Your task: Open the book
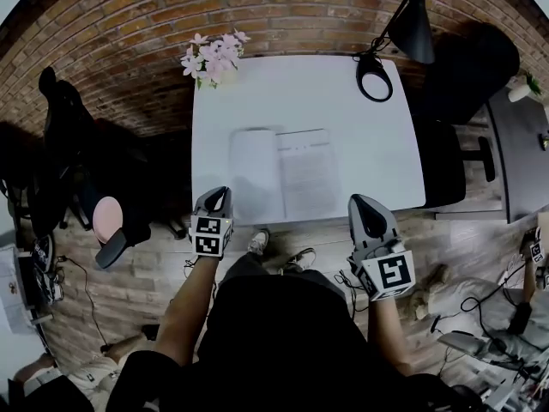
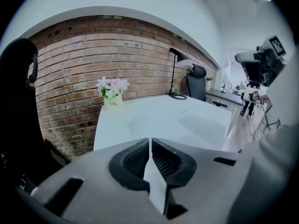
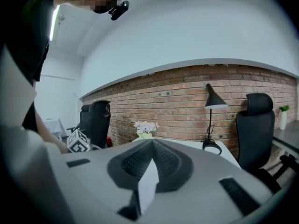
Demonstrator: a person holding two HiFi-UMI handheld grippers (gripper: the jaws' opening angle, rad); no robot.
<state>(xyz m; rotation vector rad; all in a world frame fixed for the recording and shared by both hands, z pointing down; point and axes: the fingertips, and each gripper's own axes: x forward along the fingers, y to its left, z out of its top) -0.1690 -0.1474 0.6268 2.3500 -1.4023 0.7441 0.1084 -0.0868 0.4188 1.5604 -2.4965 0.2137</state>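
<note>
Hovering at the 6 o'clock edge of the bench [image 1: 343,101] with left tool [image 1: 220,193] and right tool [image 1: 365,201] both pinched shut on nothing, facing the book [image 1: 283,174] spread flat at 12 o'clock, probably light and floppy-paged, best lifted by an outer page edge.

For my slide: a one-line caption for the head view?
Book lies open on white table; left tool and right tool, shut and empty, at the near edge.

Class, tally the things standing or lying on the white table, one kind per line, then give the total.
Open book: 1
Pot of pink flowers: 1
Black desk lamp: 1
Total: 3
</note>
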